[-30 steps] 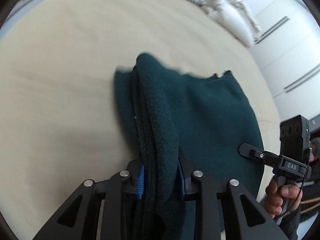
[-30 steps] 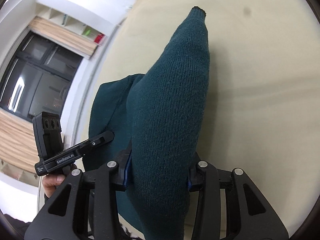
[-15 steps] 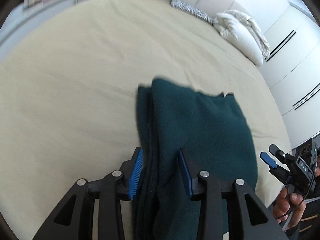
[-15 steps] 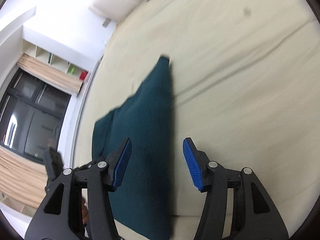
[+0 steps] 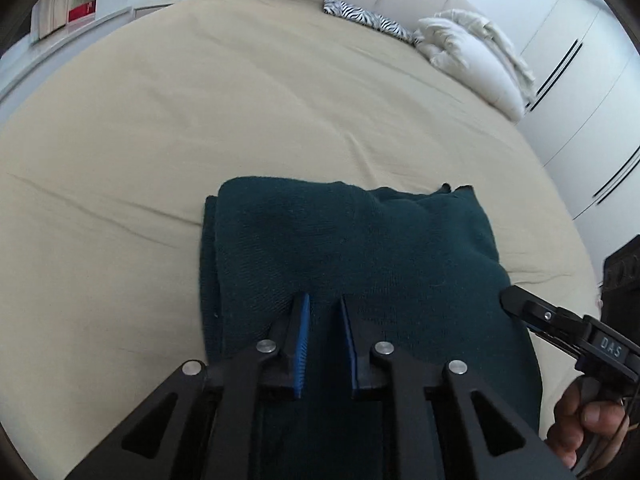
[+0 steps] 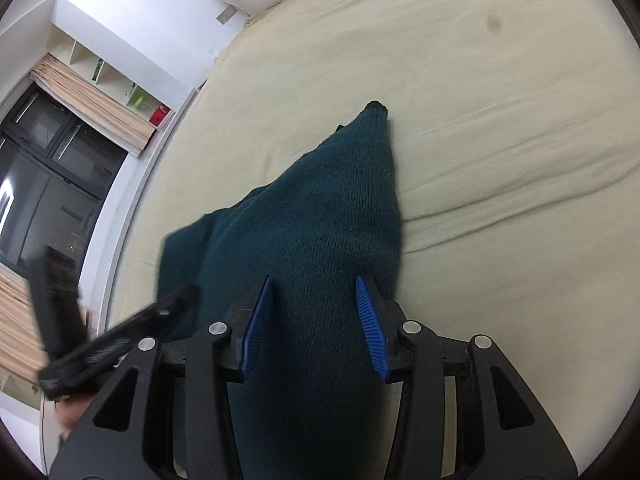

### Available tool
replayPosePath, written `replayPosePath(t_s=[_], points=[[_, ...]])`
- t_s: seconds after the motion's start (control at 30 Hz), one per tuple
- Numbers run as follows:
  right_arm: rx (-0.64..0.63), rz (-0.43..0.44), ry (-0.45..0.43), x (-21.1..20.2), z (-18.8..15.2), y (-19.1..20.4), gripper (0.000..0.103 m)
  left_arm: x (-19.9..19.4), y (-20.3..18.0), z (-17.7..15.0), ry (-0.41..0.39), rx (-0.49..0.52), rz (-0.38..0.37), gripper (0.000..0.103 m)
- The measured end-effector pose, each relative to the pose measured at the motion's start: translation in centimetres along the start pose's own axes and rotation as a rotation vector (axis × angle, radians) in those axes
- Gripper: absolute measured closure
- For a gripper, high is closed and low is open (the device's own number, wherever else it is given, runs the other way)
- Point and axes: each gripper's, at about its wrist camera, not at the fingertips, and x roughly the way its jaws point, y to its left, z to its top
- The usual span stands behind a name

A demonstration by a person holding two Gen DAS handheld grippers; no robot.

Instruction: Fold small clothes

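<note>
We work on a dark green knit garment [image 5: 352, 256] lying on the beige bed [image 5: 200, 120], at 6 o'clock in both wrist views, its near end running under the tongs. The garment is already doubled; layered edges show along its 9 o'clock side in the left wrist view.

Left tongs [image 5: 325, 304]: the jaws have just been closing and now stand narrow, with a ridge of knit between the blue pads [image 5: 304, 332]; whether the pads actually pinch it, we cannot tell. Right tongs [image 6: 316, 284]: the jaws have also just been closing but stand apart over the fabric, pads clear of it, so nothing is gripped.

Recommended procedure for this step, in our judgement:
1. Lower both tongs onto the near edge and take all layers, not only the top one.
2. Confirm an even bite on both sides before lifting.
3. Carry the edge toward 12 o'clock, keeping both tongs level so the corners meet the far hem.

Risk: thick knit may slip from a shallow bite.
</note>
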Motion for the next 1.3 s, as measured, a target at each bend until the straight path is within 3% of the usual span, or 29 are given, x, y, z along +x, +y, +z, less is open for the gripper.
replayPosePath(t_s=[0.27, 0.33, 0.4, 0.5, 0.63, 0.7, 0.77, 0.83, 0.93, 1.0, 1.1, 1.13, 1.23, 1.3], points=[[-0.077, -0.031, -0.025, 2.0, -0.3, 1.3, 0.059, 0.2, -0.3, -0.7, -0.043, 0.044, 0.011, 0.084], [-0.073, 0.003, -0.030, 1.1, -0.6, 0.6, 0.059, 0.1, 0.4, -0.7, -0.038, 0.031, -0.025, 0.084], [0.009, 0.065, -0.035, -0.9, 0.4, -0.3, 0.061, 0.1, 1.2, -0.7, -0.034, 0.007, -0.060, 0.084], [0.050, 0.169, -0.146, -4.4, 2.3, 0.3, 0.061, 0.2, 1.3, -0.8, -0.035, -0.002, -0.071, 0.084], [0.003, 0.237, -0.041, -1.5, 4.7, 2.5, 0.060, -0.2, 1.6, -1.2, -0.045, 0.000, -0.076, 0.084], [0.049, 0.165, 0.060, 3.1, 5.3, 1.7, 0.059, -0.3, 1.9, -1.3, -0.041, -0.006, -0.084, 0.084], [0.082, 0.103, 0.109, 6.7, 5.1, 0.1, 0.071, -0.3, 2.1, -1.3, -0.040, -0.011, -0.092, 0.084], [0.108, 0.138, 0.060, 6.6, 5.3, -0.3, 0.070, -0.3, 2.2, -1.2, -0.039, -0.017, -0.109, 0.084], [0.077, 0.087, 0.057, 4.7, 5.3, 0.8, 0.070, -0.4, 2.6, -1.3, -0.042, -0.027, -0.129, 0.084], [0.055, 0.102, 0.023, 1.8, 4.5, 1.6, 0.067, -0.5, 2.8, -1.4, -0.043, -0.034, -0.139, 0.084], [0.042, 0.268, -0.007, -2.7, 1.4, 2.5, 0.065, -0.5, 2.9, -1.4, -0.044, -0.041, -0.149, 0.084], [0.029, 0.311, -0.006, -3.9, -0.6, 2.8, 0.055, -0.5, 3.0, -1.4, -0.045, -0.041, -0.151, 0.084], [-0.015, 0.379, 0.056, -4.4, -5.8, 3.4, 0.051, -0.5, 3.0, -1.5, -0.048, -0.043, -0.153, 0.084], [-0.047, 0.322, 0.138, -2.6, -9.5, 3.2, 0.051, -0.6, 3.0, -1.6, -0.052, -0.040, -0.154, 0.084]])
